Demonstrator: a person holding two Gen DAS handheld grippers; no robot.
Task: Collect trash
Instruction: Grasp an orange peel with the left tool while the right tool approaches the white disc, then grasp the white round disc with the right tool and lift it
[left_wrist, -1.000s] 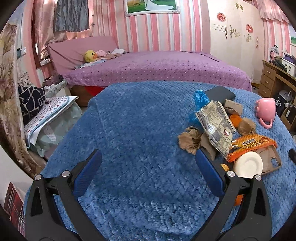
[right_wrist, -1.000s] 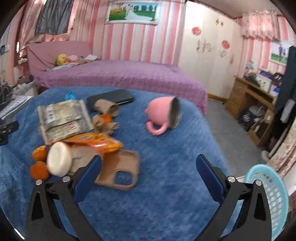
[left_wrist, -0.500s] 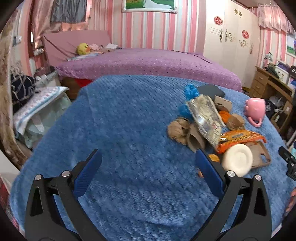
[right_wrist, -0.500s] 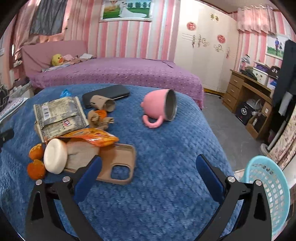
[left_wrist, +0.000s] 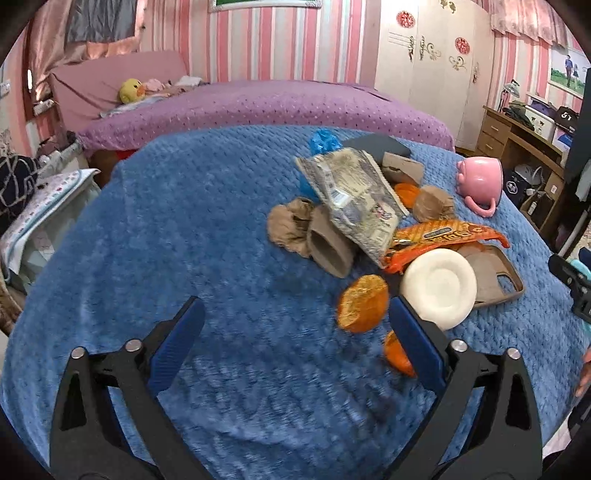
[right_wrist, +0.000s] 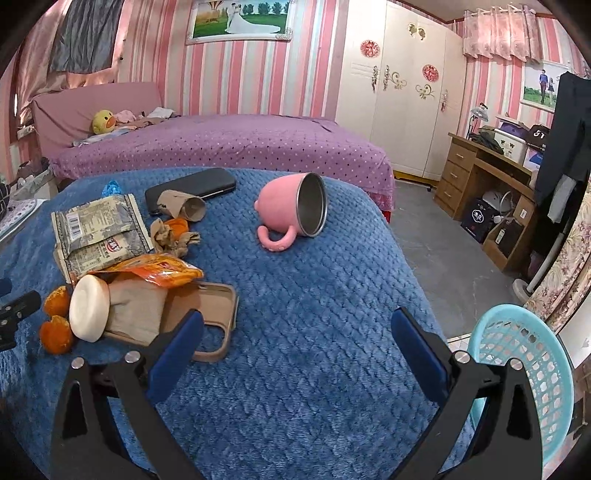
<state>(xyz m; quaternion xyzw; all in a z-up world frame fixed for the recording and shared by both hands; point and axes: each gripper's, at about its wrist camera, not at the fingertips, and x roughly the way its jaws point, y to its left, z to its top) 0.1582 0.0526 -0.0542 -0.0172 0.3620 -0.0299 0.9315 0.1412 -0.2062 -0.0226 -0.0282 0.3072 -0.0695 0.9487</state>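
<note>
Blue blanket (left_wrist: 192, 229): the quilted surface I'm working over; it fills the space under and ahead of both grippers.
Basket (right_wrist: 532, 373): pale blue lattice basket, low and to the right of my right gripper, off the blanket's edge. I take it as the place for the trash.
Trash pile: ahead and to the right of my left gripper, ahead and to the left of my right one.
Grey wrapper (left_wrist: 351, 195): the biggest piece, far side of the pile, lying over a cardboard tube (left_wrist: 328, 243).
Orange wrapper (left_wrist: 447, 236): crumpled, just beyond the white disc (left_wrist: 437, 288), partly on top of the tan phone case (right_wrist: 214, 325).
Orange peels (left_wrist: 364, 302): nearest trash to my left gripper, one just inside its right finger, another partly behind that finger.
Brown paper wads (left_wrist: 290, 225): small, left edge of the pile; another sits near the pink mug (right_wrist: 295, 206).
Left gripper (left_wrist: 295, 345): fingers spread wide, nothing between them, low over the blanket.
Right gripper (right_wrist: 295, 347): also spread wide and empty, over bare blanket.
Step in hand: approach, I judge; nothing is gripped and the basket looks empty from here.
Next move: I'd shift the left gripper slightly right and forward to straddle the near peel, then close.
In the way: the white disc and phone case touch the trash, and the mug and dark phone (right_wrist: 192, 188) sit close. They are not trash, so I'd pick around them.
</note>
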